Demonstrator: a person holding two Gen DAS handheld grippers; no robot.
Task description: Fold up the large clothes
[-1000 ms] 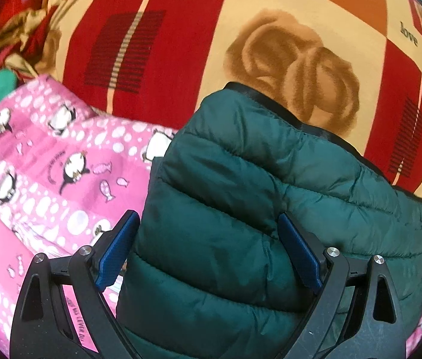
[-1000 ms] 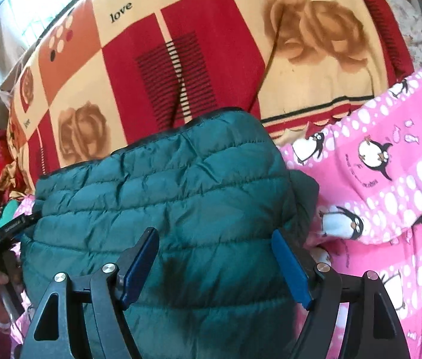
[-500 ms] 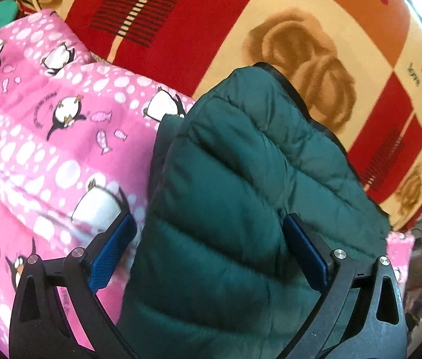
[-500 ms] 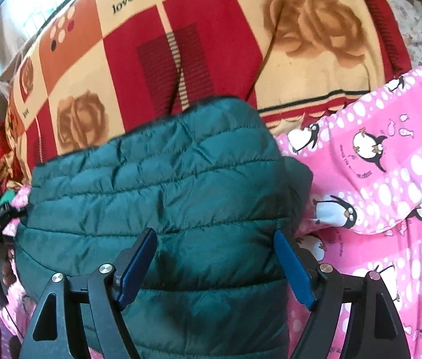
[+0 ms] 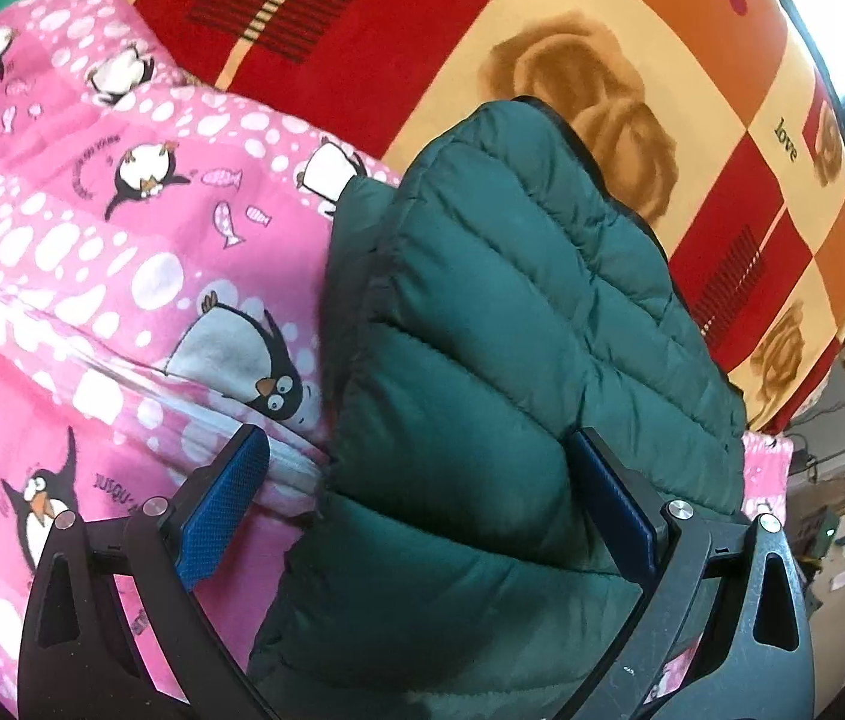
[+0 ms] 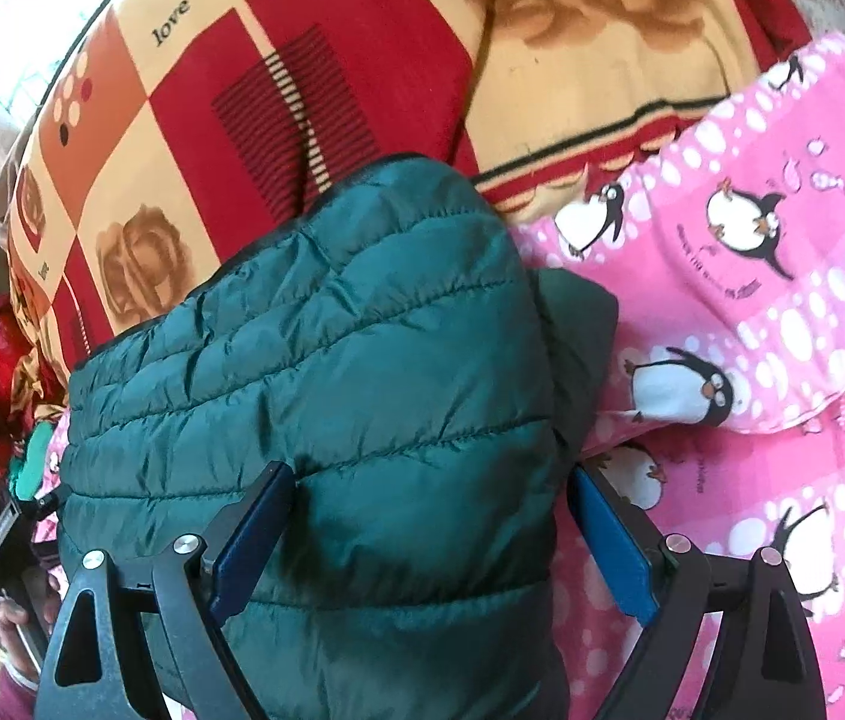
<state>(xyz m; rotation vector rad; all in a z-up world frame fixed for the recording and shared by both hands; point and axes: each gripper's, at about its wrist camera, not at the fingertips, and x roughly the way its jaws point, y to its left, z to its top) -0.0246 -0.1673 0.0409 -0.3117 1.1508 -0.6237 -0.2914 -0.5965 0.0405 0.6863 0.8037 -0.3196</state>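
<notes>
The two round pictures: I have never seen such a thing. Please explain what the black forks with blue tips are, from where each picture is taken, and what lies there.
There is no robot here. A person holds one hand-held tool in each hand, and a small wide-angle camera sits on each tool and looks forward along its two fingers. That is why the pictures look round and bent.

One picture comes from the left tool, the other from the right tool. The black forks are the fingers, and the blue parts are their pads.

Between both tools lies a dark green puffer jacket, folded into a thick bundle. Both tools stand wide open around its ends; neither pinches it.

Under it is a pink penguin fabric, and behind it a red and cream blanket with roses.
</notes>
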